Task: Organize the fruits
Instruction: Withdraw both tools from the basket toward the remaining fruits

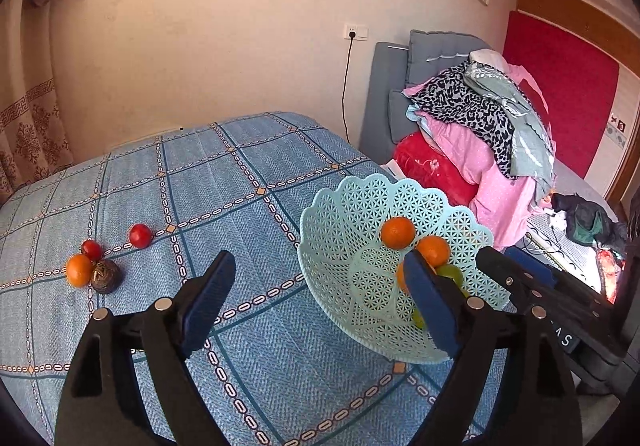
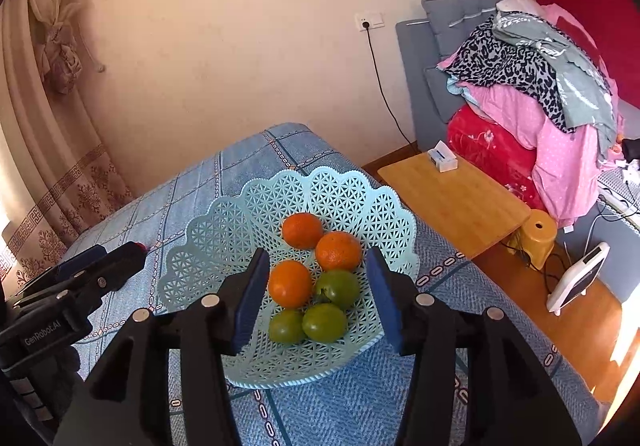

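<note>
Six round fruits [image 2: 290, 283] in basket [image 2: 224, 230]

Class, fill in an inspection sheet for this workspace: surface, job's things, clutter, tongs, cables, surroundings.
Surface: blue checked cloth over the table.
Job's things: basket holds three oranges and three green fruits; on the cloth lie one orange, two red fruits and a dark brown fruit.
Clutter: nothing seen.
Tongs: left tongs open, empty; right tongs open, empty, above the basket.
Cables: black cord from the wall socket.
Surroundings: side table with a box, heaped bedding, stool.
</note>
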Tool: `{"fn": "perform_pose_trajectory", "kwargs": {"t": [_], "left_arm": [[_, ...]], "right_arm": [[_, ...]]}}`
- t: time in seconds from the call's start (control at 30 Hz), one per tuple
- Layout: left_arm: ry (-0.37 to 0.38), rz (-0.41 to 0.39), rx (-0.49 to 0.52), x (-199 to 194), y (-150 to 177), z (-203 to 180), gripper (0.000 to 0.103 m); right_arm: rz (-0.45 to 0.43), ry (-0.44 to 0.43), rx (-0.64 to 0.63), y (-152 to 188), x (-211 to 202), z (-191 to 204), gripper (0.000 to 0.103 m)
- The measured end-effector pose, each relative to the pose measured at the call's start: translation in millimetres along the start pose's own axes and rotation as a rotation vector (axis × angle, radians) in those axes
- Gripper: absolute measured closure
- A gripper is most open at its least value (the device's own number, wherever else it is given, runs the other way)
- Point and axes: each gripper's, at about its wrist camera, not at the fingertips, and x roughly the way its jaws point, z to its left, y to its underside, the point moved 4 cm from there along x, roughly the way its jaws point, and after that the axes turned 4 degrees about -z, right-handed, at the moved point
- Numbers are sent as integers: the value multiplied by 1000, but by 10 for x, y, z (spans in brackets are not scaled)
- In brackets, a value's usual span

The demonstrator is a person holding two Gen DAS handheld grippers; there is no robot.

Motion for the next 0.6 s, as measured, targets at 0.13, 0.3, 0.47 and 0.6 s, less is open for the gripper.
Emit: {"fn": "perform_pose_trajectory", "kwargs": {"t": [0.13, 0.3, 0.47, 0.6], "left_arm": [[-30, -15, -6, -28, -32, 86, 11], [-61, -30, -12, -73, -60, 180, 9], [-98, -49, 5, -118, -85, 242, 9], [-109, -49, -5, -141, -99, 311, 8]], "right_arm": [[4, -6, -15, 6, 1, 65, 51], [8, -11, -37, 2, 13, 148, 48], [10, -11, -56, 10, 8, 229, 48], [12, -18, -70, 11, 11, 297, 45]]}}
